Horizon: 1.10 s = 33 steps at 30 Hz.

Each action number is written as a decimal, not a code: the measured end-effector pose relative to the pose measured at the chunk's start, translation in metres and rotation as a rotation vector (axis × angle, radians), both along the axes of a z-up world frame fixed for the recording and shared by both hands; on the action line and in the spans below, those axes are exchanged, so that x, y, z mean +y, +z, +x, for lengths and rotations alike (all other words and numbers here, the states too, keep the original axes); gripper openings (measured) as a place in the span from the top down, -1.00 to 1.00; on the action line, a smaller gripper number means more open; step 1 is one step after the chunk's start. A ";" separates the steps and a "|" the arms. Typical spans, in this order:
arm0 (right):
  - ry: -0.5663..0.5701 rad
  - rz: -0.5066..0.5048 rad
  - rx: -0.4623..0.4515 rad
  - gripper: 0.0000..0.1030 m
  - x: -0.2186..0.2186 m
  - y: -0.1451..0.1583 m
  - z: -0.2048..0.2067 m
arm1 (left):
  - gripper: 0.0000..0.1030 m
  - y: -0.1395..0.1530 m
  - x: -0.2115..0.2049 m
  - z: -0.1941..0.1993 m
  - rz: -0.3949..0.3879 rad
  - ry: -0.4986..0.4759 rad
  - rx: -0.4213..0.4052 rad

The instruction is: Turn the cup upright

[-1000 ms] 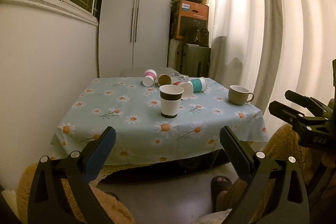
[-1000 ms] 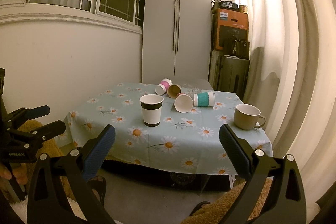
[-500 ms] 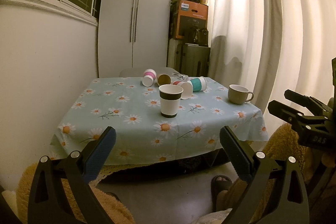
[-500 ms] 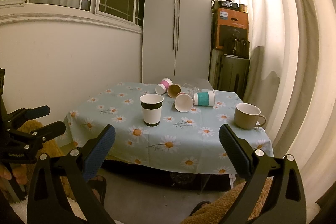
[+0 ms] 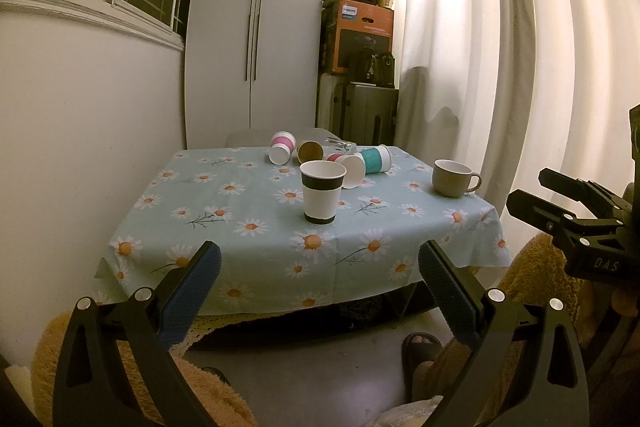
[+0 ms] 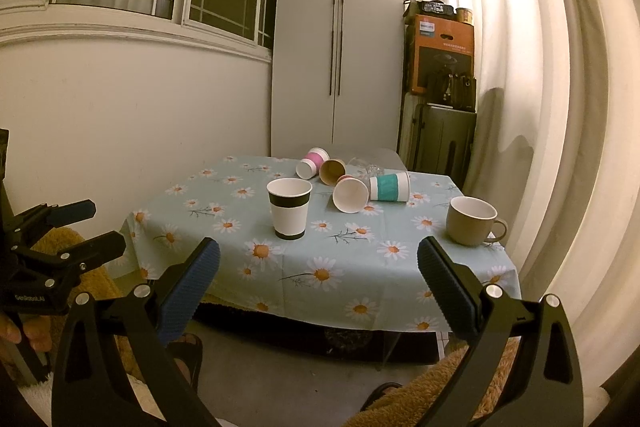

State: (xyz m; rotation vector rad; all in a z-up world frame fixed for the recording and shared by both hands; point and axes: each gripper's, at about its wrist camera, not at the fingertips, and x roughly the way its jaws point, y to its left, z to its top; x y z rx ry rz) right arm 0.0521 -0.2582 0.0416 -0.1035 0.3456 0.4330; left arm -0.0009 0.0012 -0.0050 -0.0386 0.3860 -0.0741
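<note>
Several paper cups lie on their sides at the far middle of the table: a pink-banded cup (image 5: 280, 147) (image 6: 312, 163), a brown cup (image 5: 310, 150) (image 6: 332, 171), a red-rimmed cup (image 5: 352, 171) (image 6: 351, 193) and a teal-banded cup (image 5: 374, 159) (image 6: 390, 187). A black-banded paper cup (image 5: 322, 191) (image 6: 289, 207) stands upright nearer me. My left gripper (image 5: 319, 267) is open and empty, held before the table's front edge. My right gripper (image 6: 318, 267) is open and empty, also short of the table.
A beige mug (image 5: 454, 178) (image 6: 472, 221) stands upright at the table's right. A clear glass (image 6: 366, 165) lies behind the cups. The daisy tablecloth (image 5: 240, 227) hangs over the front edge. A wall is left, curtains right, a white cupboard (image 5: 256, 27) behind.
</note>
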 end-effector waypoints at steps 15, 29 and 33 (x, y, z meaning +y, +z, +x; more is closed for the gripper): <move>0.001 -0.003 0.005 -0.90 0.000 -0.001 0.000 | -0.87 0.000 -0.001 0.000 0.000 0.001 -0.004; 0.005 -0.009 0.006 -0.90 0.001 -0.004 0.000 | -0.87 0.000 -0.001 0.000 0.001 0.002 -0.003; 0.006 -0.009 0.005 -0.90 0.002 -0.004 0.001 | -0.87 0.000 -0.001 0.001 0.000 0.003 -0.003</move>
